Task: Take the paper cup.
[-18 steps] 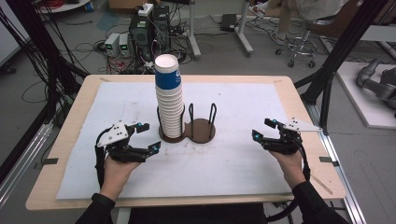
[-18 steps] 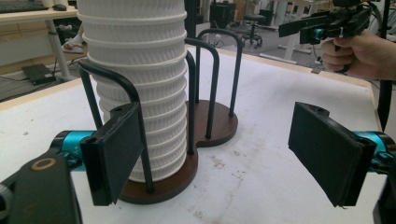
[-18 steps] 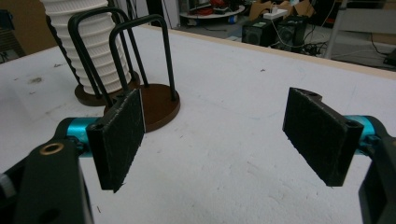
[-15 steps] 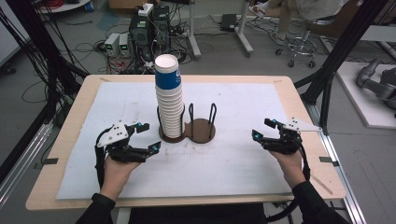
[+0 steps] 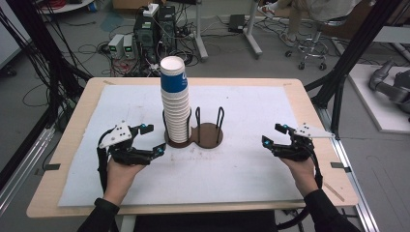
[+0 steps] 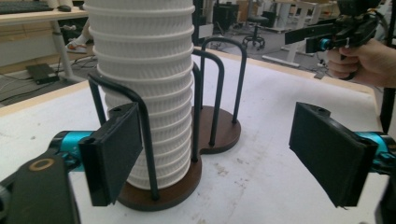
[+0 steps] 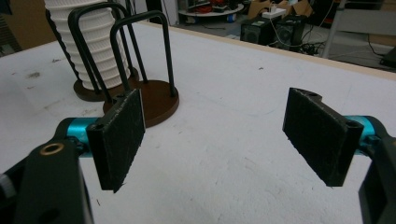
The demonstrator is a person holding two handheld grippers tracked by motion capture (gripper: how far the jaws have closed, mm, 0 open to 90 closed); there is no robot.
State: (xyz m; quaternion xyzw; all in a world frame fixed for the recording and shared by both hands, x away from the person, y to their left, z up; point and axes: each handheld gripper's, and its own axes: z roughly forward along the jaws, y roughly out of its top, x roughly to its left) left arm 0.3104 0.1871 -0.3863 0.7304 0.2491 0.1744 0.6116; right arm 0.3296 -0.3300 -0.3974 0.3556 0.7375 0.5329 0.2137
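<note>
The left gripper hovers low over the table, jaws apart and empty, aimed at the stack of paper cups just beside it. The cups stand in the left ring of a brown wire holder at mid-table. The right gripper waits well apart, also open and empty. This looks like the approach; next, the left jaws likely need to rise and close around the top cup.
</note>
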